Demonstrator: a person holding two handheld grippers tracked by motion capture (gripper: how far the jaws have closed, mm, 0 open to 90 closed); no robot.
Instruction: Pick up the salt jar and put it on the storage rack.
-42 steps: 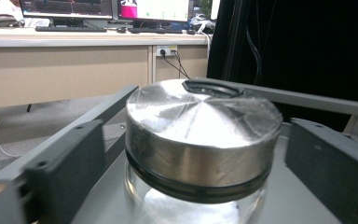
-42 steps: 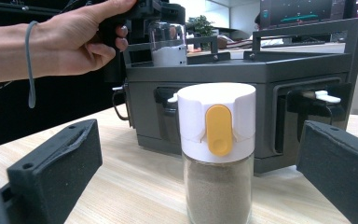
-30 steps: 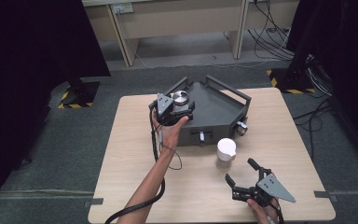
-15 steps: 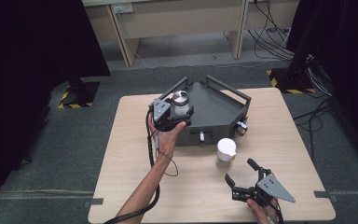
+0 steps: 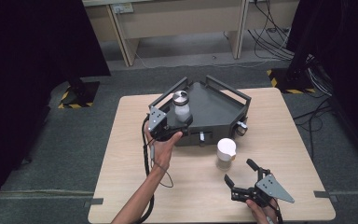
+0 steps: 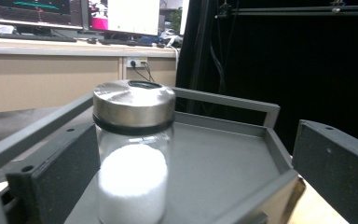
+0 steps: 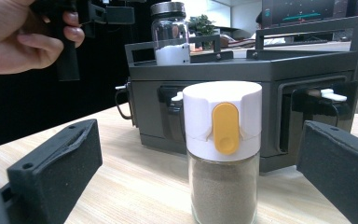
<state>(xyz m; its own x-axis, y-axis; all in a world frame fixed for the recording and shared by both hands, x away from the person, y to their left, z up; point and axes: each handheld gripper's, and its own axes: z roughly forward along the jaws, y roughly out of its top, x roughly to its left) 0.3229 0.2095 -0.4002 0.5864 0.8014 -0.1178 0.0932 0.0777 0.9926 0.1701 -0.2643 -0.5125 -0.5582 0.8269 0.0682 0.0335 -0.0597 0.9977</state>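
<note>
The salt jar (image 6: 133, 154) stands in the grey tray (image 5: 219, 109), between the left gripper's (image 5: 179, 123) wide-apart jaws, seemingly untouched. On the tabletop (image 5: 126, 140), the spice shaker (image 7: 223, 149) stands before the right gripper (image 5: 244, 179), jaws wide apart.

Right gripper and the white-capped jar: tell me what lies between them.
Nothing but bare tabletop. The high view shows the right gripper, jaws open, short of the white-capped jar; the right gripper view shows wood alone before it.
</note>
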